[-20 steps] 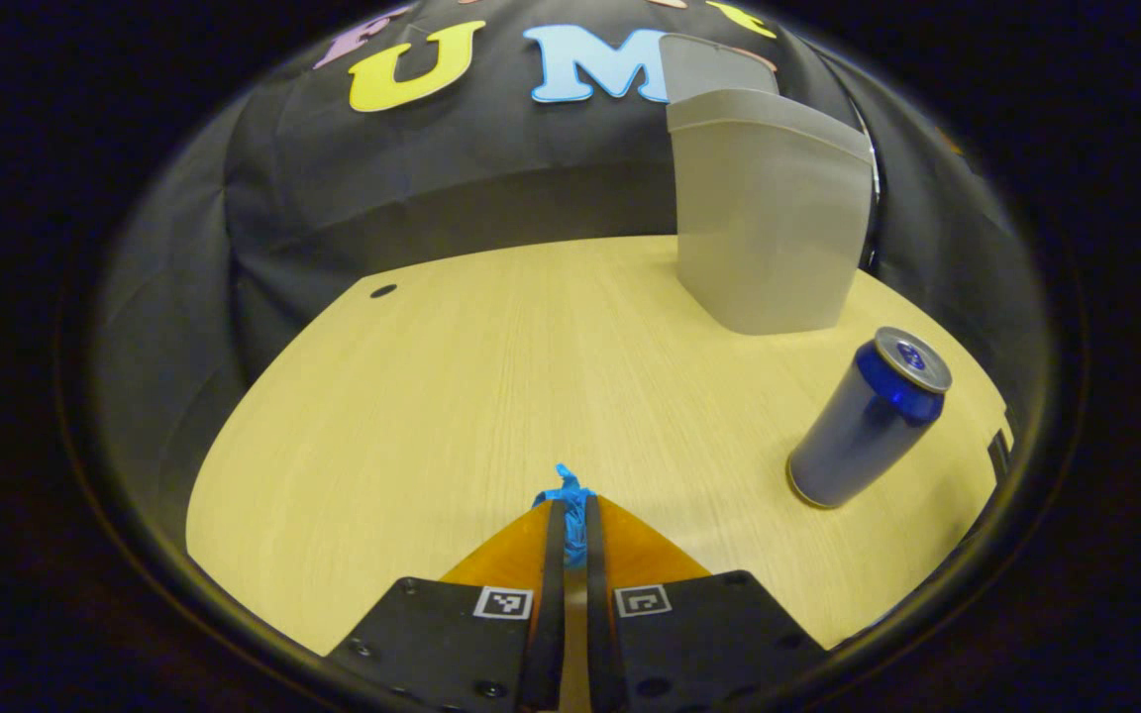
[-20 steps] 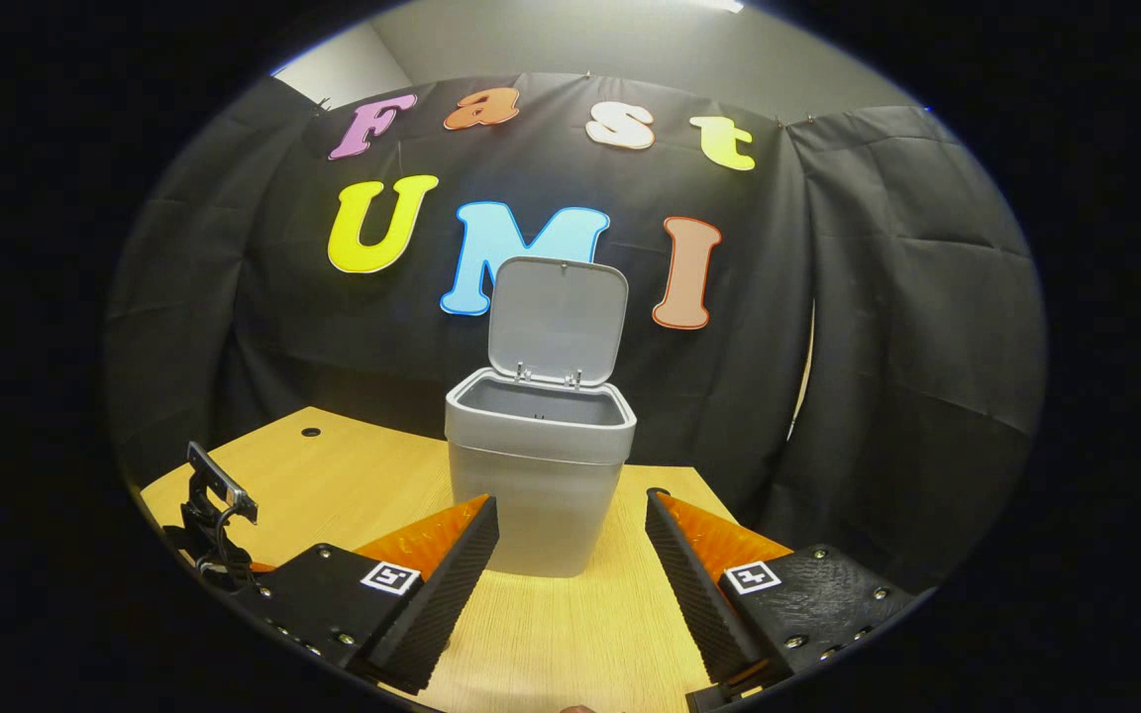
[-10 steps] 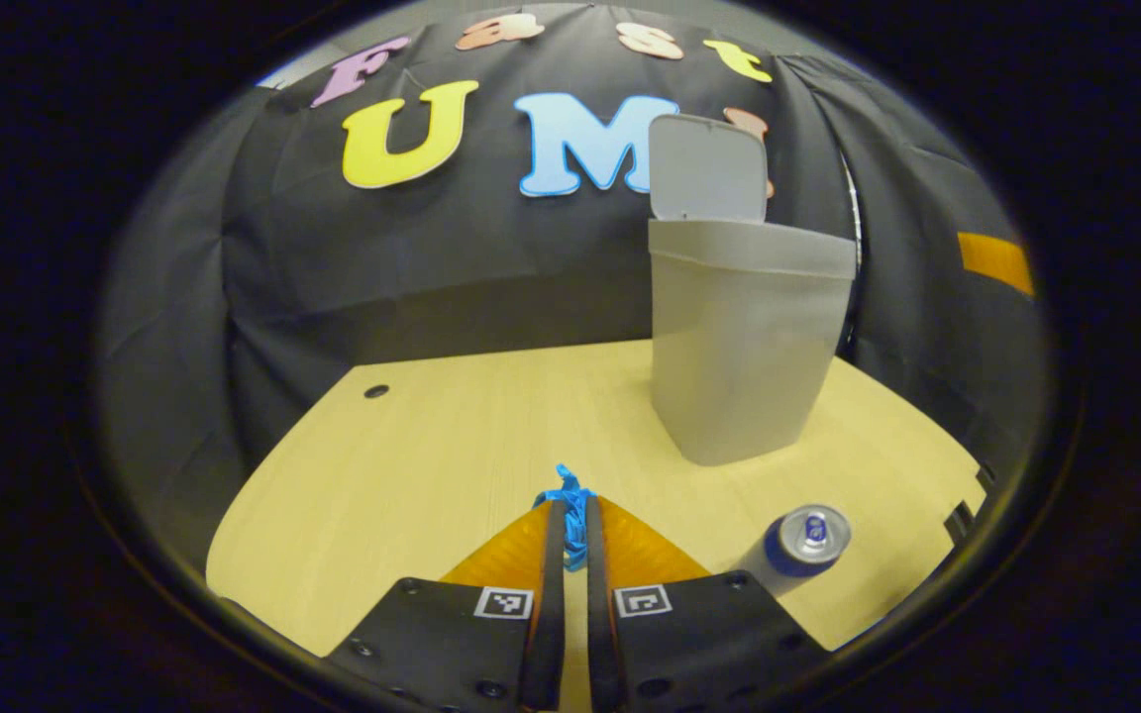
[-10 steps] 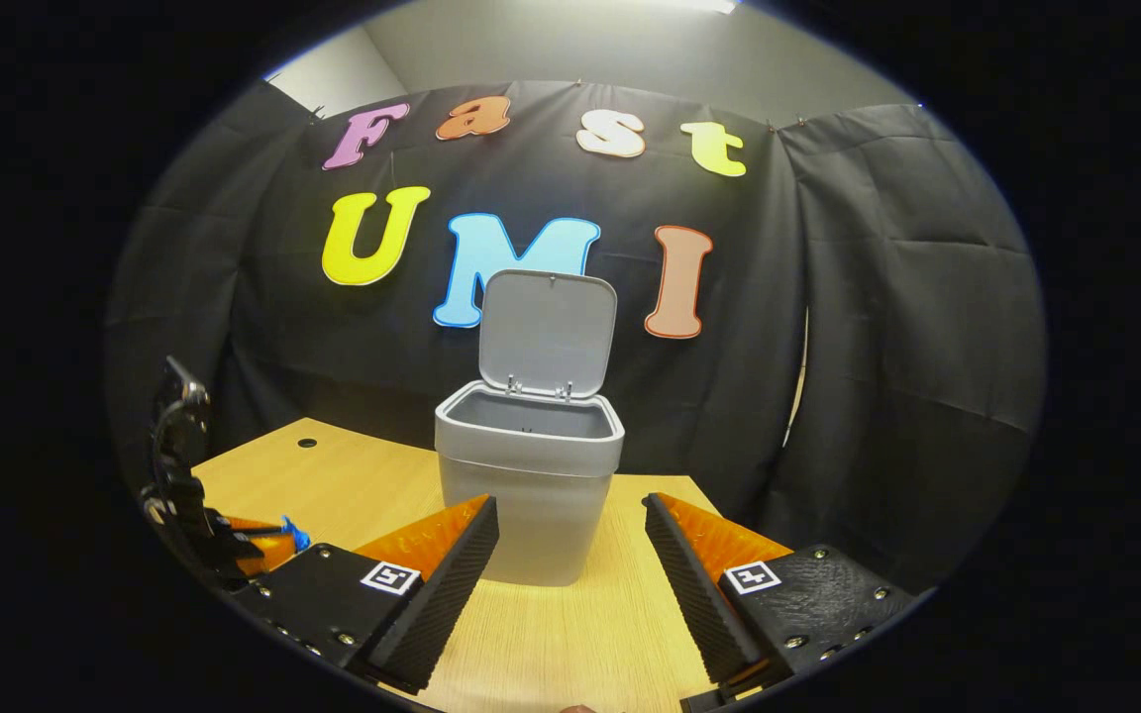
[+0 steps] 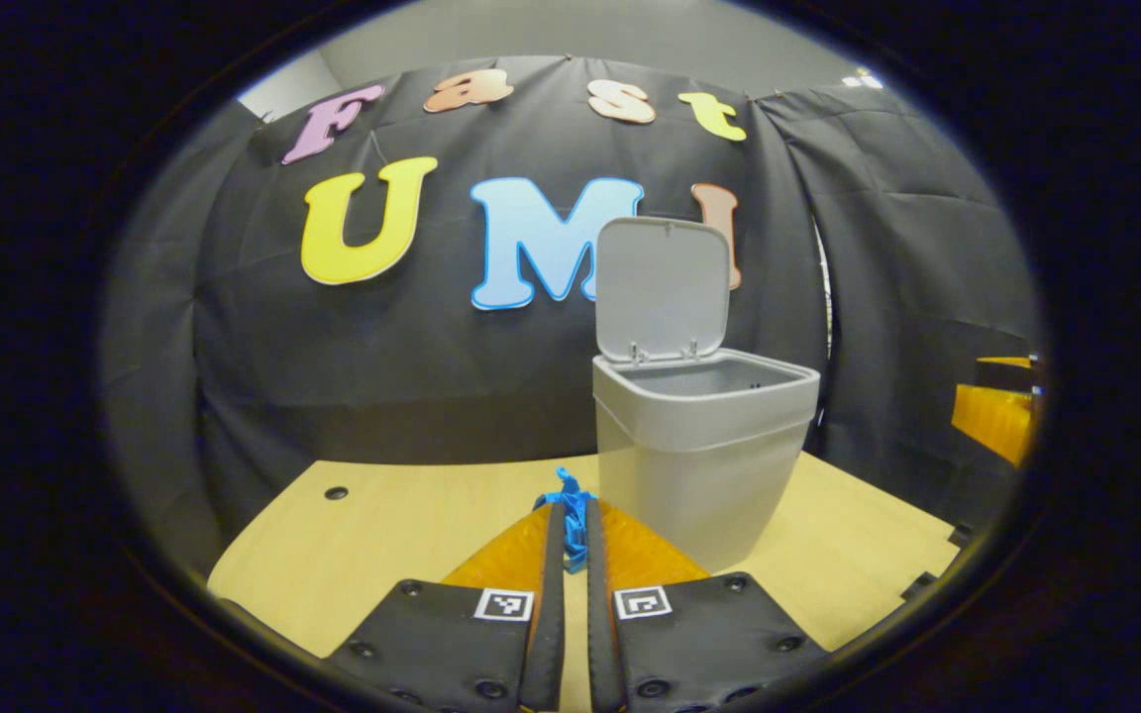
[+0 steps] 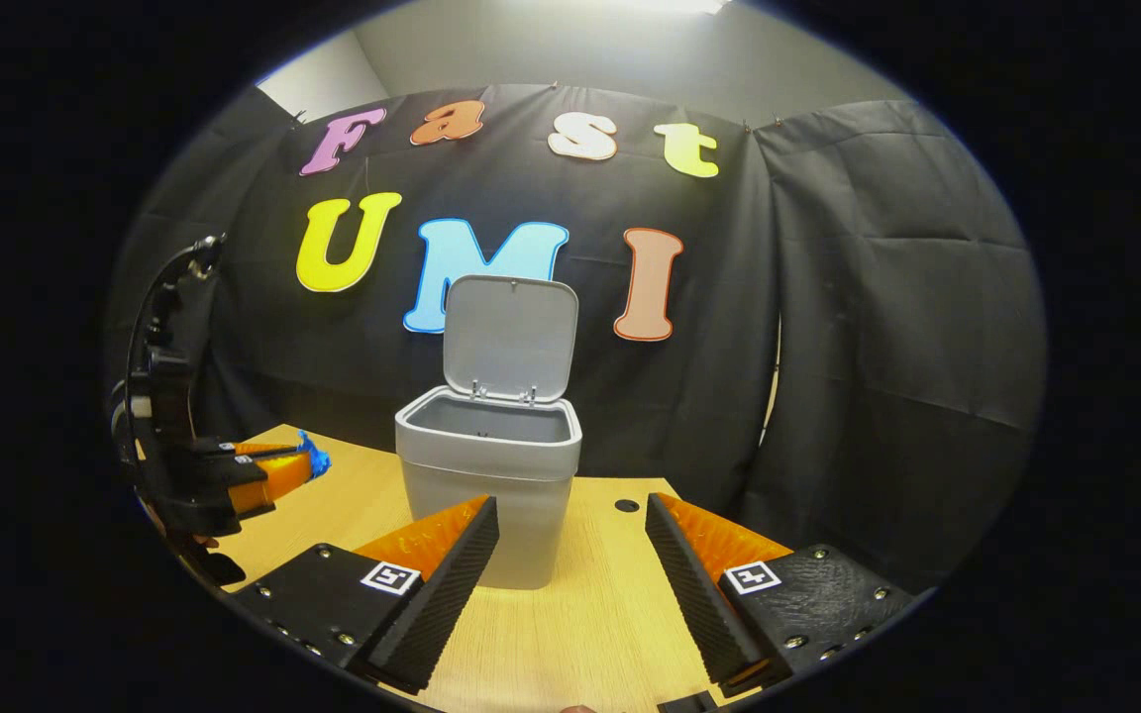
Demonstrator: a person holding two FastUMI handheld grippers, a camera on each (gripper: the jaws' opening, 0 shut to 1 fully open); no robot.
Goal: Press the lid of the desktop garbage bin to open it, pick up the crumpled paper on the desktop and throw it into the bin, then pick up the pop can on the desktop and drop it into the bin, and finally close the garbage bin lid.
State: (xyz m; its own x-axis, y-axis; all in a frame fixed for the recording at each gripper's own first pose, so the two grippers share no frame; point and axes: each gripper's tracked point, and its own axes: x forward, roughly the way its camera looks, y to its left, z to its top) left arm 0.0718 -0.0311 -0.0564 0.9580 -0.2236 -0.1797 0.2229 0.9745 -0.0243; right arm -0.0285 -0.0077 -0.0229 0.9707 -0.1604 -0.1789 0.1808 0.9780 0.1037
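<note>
Counter [image 5: 412,535]: pale wood-grain top with a small dark round hole [image 5: 336,492] near its far left edge in the left gripper view; a second dark hole [image 6: 626,505] shows to the right of the bin in the right gripper view.

Garbage bin [image 5: 704,456]: grey plastic, standing upright on the counter toward the back, before the black cloth wall [image 6: 878,327]. Its lid [image 5: 663,289] is raised on the rear hinge and stands nearly upright, leaving the mouth open. The inside that can be seen is bare grey.

Crumpled paper [image 5: 569,505]: a small blue wad, pinched between the fingers of the left gripper [image 5: 570,520], whose fingers stand close together, clamped on it. A tuft of blue pokes out beyond the tips. In the left gripper view the paper sits above the counter, just left of the bin's body and below its rim. In the right gripper view the same gripper [image 6: 278,465] appears at the left, held up off the counter, with the blue paper [image 6: 313,458] at its tip pointing toward the bin [image 6: 488,475].

Right gripper [image 6: 570,540]: fingers spread wide apart, holding nothing, low over the counter and facing the bin's front; the bin shows between its fingers.
</note>
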